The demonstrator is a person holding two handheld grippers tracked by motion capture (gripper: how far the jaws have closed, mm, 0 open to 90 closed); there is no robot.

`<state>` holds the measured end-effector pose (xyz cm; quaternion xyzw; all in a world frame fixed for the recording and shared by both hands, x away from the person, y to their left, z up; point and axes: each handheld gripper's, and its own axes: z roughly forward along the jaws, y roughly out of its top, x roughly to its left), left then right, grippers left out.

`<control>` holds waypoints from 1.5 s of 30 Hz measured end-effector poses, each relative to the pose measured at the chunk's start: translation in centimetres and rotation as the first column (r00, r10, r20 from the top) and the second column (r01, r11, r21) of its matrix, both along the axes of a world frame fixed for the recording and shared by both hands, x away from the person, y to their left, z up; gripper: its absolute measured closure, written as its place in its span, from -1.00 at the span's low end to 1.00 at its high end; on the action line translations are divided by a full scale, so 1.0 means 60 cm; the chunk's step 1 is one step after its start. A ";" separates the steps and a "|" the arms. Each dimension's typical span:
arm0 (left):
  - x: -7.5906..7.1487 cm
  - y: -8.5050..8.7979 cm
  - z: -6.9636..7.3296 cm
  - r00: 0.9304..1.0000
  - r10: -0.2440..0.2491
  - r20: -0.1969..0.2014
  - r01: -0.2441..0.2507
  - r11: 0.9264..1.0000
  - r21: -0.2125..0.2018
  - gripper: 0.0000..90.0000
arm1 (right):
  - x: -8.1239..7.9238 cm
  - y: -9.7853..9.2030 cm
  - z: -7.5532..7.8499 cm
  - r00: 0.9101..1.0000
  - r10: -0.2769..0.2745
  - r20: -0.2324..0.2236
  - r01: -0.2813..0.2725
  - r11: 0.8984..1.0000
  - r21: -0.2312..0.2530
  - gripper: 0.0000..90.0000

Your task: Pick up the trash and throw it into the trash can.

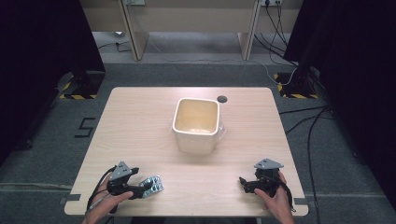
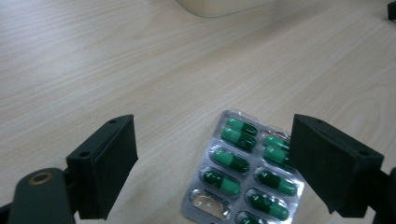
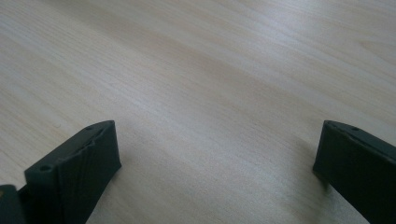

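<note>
The blister pack (image 2: 245, 170) of green capsules lies flat on the desk (image 1: 140, 135), near its front-left edge, directly between the spread jaws of the left tool (image 2: 215, 168). Its long axis runs roughly along the tool's line of sight, so the jaws bracket its two long sides; the right-hand jaw overlaps one edge. The right tool (image 1: 246, 183), jaws also spread and empty, rests well apart at the front right. The left tool is the nearer one. The cream square container (image 1: 196, 125) stands beyond, at desk centre.
</note>
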<state>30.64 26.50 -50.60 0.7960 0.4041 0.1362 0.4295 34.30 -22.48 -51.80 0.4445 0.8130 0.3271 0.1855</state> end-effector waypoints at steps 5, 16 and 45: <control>-0.008 -0.015 -0.007 1.000 -0.023 0.005 0.023 1.000 0.019 -0.67 | 0.000 0.000 0.000 1.000 -0.001 0.000 0.001 1.000 0.001 -0.99; -0.012 -0.032 -0.020 0.999 -0.039 0.009 0.038 0.997 0.067 -0.67 | 0.000 0.000 0.000 1.000 0.000 0.000 0.000 1.000 0.000 -0.99; -0.001 -0.038 -0.017 1.000 -0.009 -0.010 0.011 0.993 0.121 -0.25 | 0.000 0.000 0.000 1.000 0.000 0.001 0.000 1.000 0.000 -0.99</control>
